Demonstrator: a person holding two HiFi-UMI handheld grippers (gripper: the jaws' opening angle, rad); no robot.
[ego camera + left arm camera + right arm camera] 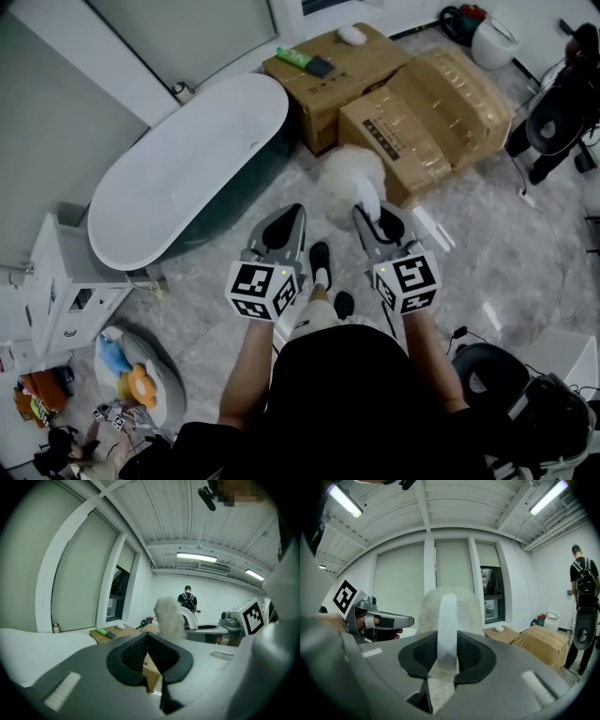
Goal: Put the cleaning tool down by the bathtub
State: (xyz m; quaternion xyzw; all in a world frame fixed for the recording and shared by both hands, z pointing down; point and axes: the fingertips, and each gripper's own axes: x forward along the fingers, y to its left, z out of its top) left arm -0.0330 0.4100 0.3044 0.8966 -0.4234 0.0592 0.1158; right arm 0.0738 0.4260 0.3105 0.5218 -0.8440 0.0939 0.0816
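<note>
The cleaning tool is a fluffy white duster [350, 172] on a white handle [447, 630]. My right gripper [376, 221] is shut on that handle, and the fluffy head [451, 605] points away from me, above the marble floor. The white oval bathtub [187, 164] lies to the left of it, beyond my left gripper [283, 228]. That gripper is shut with nothing between its pads. In the left gripper view the duster [168, 616] shows just past the closed jaws [146, 637]. The right gripper view shows the left gripper [380, 620] off to its left.
Two large cardboard boxes [336, 71] [427, 117] stand right behind the duster, right of the tub's end. A white cabinet [64, 292] and a pet bed with toys [136, 377] sit at the left. A black chair [553, 122] and a person [581, 584] are at the right.
</note>
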